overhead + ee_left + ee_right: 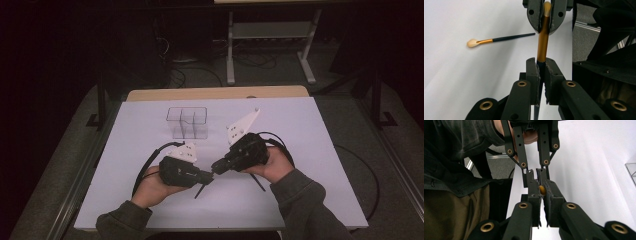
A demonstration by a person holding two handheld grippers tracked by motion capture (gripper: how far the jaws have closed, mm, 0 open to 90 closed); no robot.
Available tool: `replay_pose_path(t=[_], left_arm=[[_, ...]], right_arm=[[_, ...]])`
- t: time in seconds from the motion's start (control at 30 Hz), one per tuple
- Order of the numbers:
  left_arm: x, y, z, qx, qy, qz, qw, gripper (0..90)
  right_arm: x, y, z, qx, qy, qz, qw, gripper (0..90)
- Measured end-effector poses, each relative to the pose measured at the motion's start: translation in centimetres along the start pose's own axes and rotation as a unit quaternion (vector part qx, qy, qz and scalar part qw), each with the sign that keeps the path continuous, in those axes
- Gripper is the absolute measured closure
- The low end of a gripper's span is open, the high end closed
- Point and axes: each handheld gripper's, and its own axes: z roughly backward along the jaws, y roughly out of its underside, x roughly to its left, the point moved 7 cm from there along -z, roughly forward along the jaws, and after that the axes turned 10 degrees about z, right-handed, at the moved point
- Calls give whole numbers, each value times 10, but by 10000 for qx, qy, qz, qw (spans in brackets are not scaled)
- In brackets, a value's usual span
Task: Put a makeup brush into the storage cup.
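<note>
- The white table [300,150] carries everything, with a wooden strip along its far edge.
- A clear plastic organiser box with compartments [187,122] stands upright toward the far side, well apart from both hands.
- The left gripper [206,176], black, is pinched on the dark handle of a small makeup brush with a gold ferrule [542,45]; that brush is held off the table between the two grippers.
- The right gripper [216,168], black, clamps the brush's bristle end, facing the left one tip to tip.
- A second cream-tipped brush with a black handle [499,39] lies flat on the table, apart from the jaws.
</note>
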Motion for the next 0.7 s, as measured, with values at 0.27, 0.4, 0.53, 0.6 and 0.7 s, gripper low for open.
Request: replay_pose_path(t=[0.27,0.4,0.53,0.6,0.7], left_arm=[[3,0,1,-15,-23,42,10000,829],[6,1,4,-49,-52,87,9999,829],[11,1,10,-113,-64,146,9998,829],[15,0,13,-164,-48,181,9997,829],[21,-2,17,-235,-45,274,9993,830]], right_arm=[[-3,1,5,-209,136,-156,9996,690],[-5,6,9,-311,303,-276,9987,600],[-7,13,13,-411,421,-397,9975,560],[-8,18,15,-467,500,-471,9965,530],[-8,27,19,-521,616,-620,9948,487]])
